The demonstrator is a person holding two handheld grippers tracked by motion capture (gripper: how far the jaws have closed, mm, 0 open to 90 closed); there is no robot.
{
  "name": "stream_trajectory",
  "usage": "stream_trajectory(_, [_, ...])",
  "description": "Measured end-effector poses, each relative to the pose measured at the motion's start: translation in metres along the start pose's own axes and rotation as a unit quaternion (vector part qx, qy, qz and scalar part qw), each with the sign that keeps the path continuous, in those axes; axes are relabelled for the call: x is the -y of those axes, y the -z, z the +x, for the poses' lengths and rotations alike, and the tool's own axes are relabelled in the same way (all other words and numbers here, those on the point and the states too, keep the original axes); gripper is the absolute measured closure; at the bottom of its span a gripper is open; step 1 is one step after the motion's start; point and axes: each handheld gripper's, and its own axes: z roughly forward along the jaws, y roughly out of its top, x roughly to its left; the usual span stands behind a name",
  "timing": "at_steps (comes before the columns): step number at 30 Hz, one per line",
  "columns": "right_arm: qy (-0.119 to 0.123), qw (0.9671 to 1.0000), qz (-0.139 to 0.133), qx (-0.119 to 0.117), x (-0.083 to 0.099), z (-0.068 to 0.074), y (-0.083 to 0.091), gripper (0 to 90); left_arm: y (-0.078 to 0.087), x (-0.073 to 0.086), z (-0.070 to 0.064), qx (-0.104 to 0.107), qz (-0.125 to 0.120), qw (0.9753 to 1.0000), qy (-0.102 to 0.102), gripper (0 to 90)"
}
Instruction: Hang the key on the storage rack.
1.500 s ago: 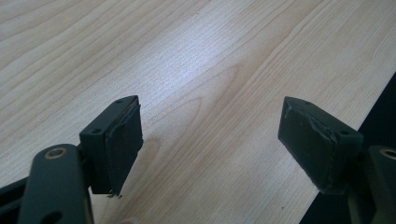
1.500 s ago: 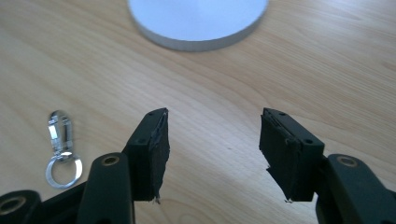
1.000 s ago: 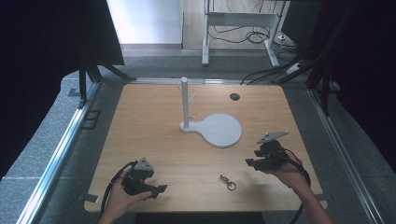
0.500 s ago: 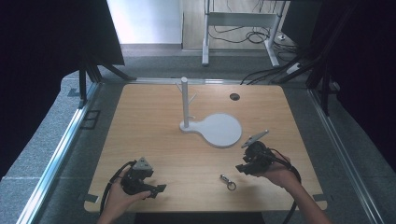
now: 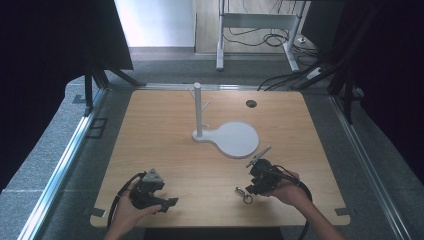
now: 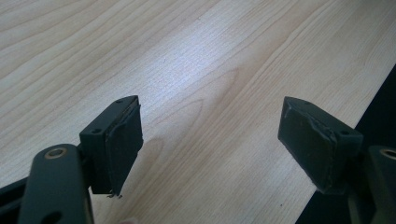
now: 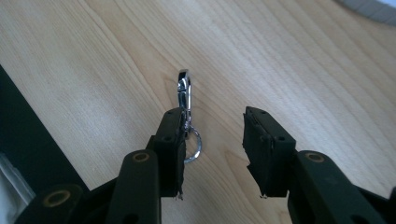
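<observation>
Key ring (image 7: pixel 194 145) of metal clasp (image 7: pixel 185 95): partly hidden behind one pad of right gripper (image 7: pixel 212 140). White base (image 7: pixel 371 8): beyond gripper, cut off by frame corner. Clasp detail in high view: too small to tell.

My left gripper (image 6: pixel 210 135) over bare table (image 6: pixel 187 56).
Jaws wide apart, nothing between the worn pads (image 6: pixel 125 140); table edge falls to dark at lower right of frame.

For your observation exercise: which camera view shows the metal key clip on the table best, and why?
The right gripper view: the key clip lies close up, its snap hook and ring distinct, beside the jaw on the picture's left. In the high view it is a tiny glint near the right gripper. The left gripper view shows bare table.
</observation>
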Motion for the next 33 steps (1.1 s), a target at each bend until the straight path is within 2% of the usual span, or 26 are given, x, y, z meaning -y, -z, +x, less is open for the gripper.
stream_trajectory(8, [0.009,0.9998,0.018,-0.004,-0.006,0.006,-0.014,59.8,-0.002,0.000,-0.001,0.002,0.000,1.0000,-0.001,22.4])
stream_trajectory(17, [0.020,0.9992,0.035,0.003,-0.012,0.015,-0.027,62.2,-0.001,0.000,-0.001,0.003,0.000,1.0000,-0.002,22.4])
stream_trajectory(21, [0.026,0.9987,0.042,0.007,-0.013,0.017,-0.031,62.2,-0.002,0.000,-0.002,0.002,0.002,1.0000,-0.003,22.4])
stream_trajectory(33, [0.025,0.9978,0.059,0.016,-0.016,0.017,-0.037,63.1,-0.004,0.000,-0.002,0.003,0.007,1.0000,-0.003,22.4])
